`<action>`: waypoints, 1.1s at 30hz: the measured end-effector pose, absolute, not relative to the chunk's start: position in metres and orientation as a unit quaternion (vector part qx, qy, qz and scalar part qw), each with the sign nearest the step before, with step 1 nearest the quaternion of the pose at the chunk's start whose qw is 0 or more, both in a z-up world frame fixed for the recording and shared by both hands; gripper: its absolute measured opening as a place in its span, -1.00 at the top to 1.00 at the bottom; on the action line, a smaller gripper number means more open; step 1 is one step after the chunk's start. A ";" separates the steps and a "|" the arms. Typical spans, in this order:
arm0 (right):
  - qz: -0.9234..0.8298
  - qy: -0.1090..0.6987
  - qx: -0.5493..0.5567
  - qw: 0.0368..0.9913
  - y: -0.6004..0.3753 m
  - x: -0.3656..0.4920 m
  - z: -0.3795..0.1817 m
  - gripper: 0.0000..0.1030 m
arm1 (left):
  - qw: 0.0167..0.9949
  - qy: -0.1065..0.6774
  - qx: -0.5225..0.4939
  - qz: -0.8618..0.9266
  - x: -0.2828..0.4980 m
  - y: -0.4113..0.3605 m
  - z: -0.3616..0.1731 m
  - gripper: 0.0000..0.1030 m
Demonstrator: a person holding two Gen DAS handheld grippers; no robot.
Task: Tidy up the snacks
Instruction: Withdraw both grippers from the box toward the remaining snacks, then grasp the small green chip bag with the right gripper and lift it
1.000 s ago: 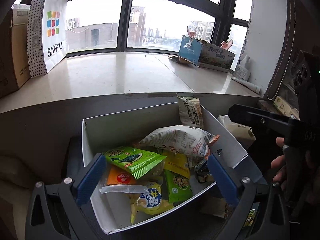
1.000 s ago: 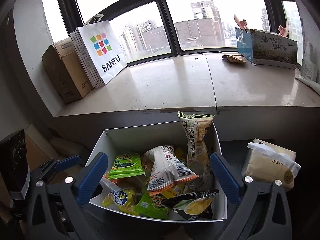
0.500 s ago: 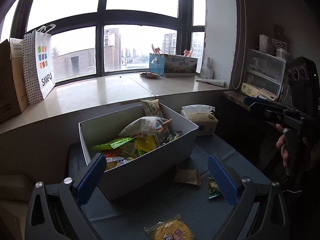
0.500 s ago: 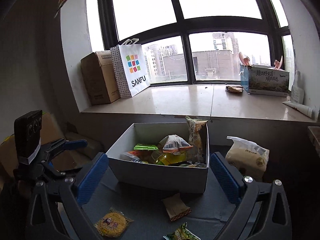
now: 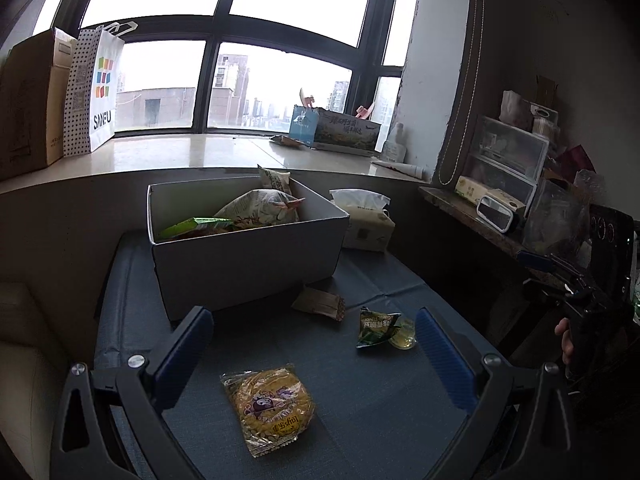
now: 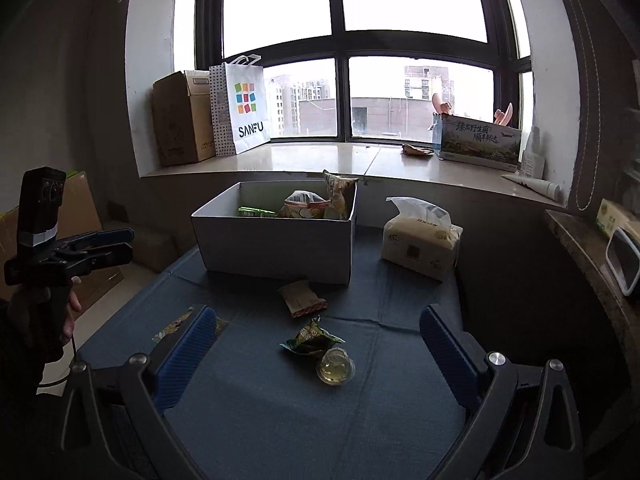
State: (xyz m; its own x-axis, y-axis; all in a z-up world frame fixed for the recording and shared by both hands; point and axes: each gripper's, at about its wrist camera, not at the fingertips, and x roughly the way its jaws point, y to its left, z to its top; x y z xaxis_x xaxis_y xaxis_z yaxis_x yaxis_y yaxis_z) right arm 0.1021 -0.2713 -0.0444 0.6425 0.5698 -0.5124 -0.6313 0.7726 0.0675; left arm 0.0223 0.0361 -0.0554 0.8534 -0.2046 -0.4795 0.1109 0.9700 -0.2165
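Left wrist view: both grippers gape empty; the wrapped yellow cake (image 5: 273,405) looks next for the white box (image 5: 248,256).

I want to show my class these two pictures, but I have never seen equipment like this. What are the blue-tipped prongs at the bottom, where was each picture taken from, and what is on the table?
No robot here: a person holds a hand-held gripper in each hand, and each carries a wide-angle camera looking along its two blue fingers. One picture comes from the left gripper, the other from the right gripper. Both are open and hold nothing. Each view also catches the other tool at its edge.

On the blue table stands a white box with snack bags inside. Loose in front of it lie a brown packet, a green packet, a small clear jelly cup and a round yellow cake in clear wrap. A tissue pack sits beside the box.
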 end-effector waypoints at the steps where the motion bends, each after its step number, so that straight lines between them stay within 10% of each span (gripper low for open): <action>1: 0.326 0.265 -0.047 0.906 -0.277 0.099 -0.049 -1.00 | 0.958 0.258 -0.094 -0.081 0.022 0.034 -0.057 -1.00; 33: 0.336 0.386 -0.060 0.857 -0.233 0.160 -0.136 -1.00 | 0.953 0.275 -0.125 -0.036 -0.004 0.061 -0.082 -0.99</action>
State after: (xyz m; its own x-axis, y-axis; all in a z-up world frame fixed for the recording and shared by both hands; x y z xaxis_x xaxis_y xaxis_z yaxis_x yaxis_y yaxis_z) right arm 0.1596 -0.2328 -0.1364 0.4773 0.5294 -0.7014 -0.6217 0.7675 0.1563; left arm -0.0040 0.0610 -0.0821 0.8461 -0.1370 -0.5150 -0.0001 0.9664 -0.2572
